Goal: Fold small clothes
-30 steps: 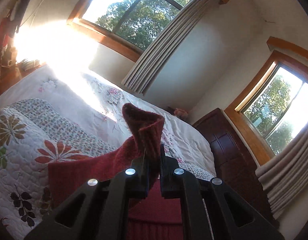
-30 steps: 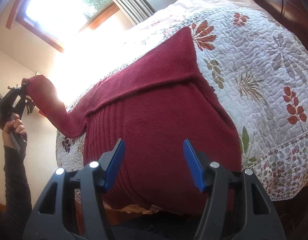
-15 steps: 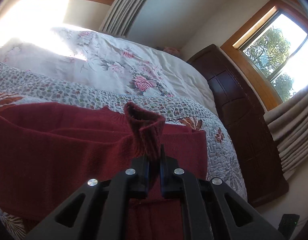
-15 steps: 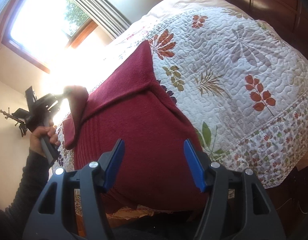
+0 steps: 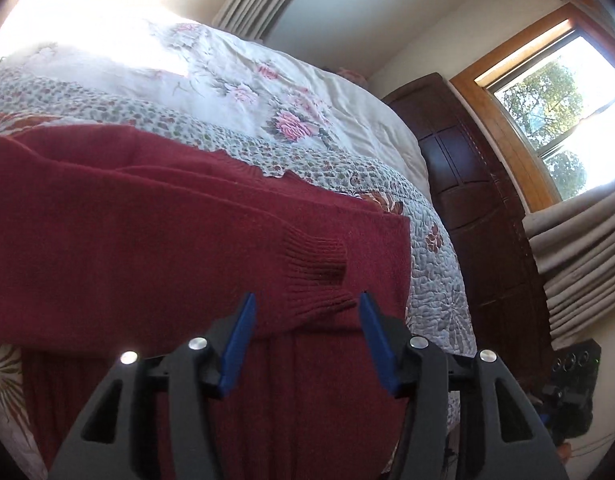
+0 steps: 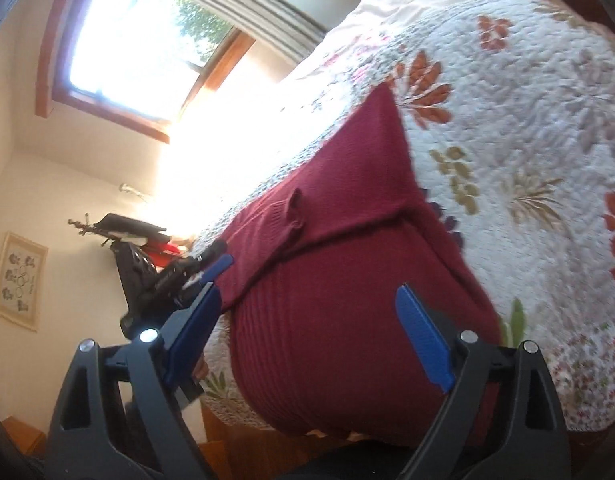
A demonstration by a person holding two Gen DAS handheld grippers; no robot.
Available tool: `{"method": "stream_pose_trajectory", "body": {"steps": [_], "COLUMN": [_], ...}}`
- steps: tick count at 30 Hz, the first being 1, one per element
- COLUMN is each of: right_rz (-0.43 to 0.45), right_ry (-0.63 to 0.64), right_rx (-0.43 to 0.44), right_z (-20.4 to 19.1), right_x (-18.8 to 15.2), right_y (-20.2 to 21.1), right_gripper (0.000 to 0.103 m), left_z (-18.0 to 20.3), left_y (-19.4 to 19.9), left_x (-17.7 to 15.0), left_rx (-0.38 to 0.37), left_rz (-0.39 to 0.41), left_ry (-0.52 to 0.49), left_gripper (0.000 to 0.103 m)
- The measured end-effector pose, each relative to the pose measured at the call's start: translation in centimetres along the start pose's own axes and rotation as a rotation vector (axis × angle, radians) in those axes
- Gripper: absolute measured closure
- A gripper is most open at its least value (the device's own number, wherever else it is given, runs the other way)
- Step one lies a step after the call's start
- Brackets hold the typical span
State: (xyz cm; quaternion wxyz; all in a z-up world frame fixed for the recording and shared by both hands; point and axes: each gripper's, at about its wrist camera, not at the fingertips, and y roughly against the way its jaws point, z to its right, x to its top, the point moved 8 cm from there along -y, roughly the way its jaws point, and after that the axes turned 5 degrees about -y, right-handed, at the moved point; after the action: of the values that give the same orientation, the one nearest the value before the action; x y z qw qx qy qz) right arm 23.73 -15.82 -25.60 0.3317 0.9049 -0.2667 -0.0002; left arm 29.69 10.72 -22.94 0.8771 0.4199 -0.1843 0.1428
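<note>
A dark red knit sweater (image 5: pixel 155 240) lies on the quilted bed, its hem hanging over the near edge. One sleeve is folded across the body, and its ribbed cuff (image 5: pixel 315 280) rests just beyond my left gripper (image 5: pixel 305 312), which is open with nothing between its blue pads. In the right wrist view the same sweater (image 6: pixel 347 288) fills the middle, the cuff (image 6: pixel 293 216) lying on its chest. My right gripper (image 6: pixel 307 308) hovers open over the hem, touching nothing. The left gripper (image 6: pixel 187 276) shows at the sweater's left side.
The floral quilt (image 6: pixel 527 140) covers the bed, with a pale flowered sheet (image 5: pixel 247 80) farther back. A dark wooden footboard (image 5: pixel 479 200) stands along the right of the bed. Windows with curtains (image 5: pixel 579 248) line the walls. A framed picture (image 6: pixel 19 280) hangs at left.
My left gripper carried the sleeve across the sweater's body, laid it down, then opened and let go of the cuff. My right gripper stayed open and shifted slightly.
</note>
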Motion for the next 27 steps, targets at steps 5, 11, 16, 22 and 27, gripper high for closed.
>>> {"method": "stream_pose_trajectory", "body": {"steps": [5,11,16,22,27], "right_rz": [-0.207,-0.325,-0.386,-0.428,-0.38], "right_ry": [-0.087,-0.122,-0.102,-0.073,0.017], "right_rx": [0.108,0.061,0.065,0.074,0.094], "right_z": [-1.1,-0.4,-1.5,-3.1,-6.6], "right_x": [4.1,7.1,7.2,6.9,8.5], "right_y": [-10.1,-17.8,-20.4,-21.7,-19.4], "right_gripper": [0.055,0.052,0.049,0.08,0.097], "left_z": [-3.7,-9.5,-12.2,-11.7,-10.5], "left_y": [6.6,12.0,14.3,13.8,12.8], "left_x": [-5.9,-16.0,-21.4,-21.2,-20.0], "left_rx": [0.038,0.121,0.172,0.163,0.134], "left_rz": [0.072,0.118,0.137,0.133,0.131], "left_ry": [0.138,0.411,0.583,0.595,0.552], "left_gripper": [0.041,0.038,0.038,0.038,0.038]}}
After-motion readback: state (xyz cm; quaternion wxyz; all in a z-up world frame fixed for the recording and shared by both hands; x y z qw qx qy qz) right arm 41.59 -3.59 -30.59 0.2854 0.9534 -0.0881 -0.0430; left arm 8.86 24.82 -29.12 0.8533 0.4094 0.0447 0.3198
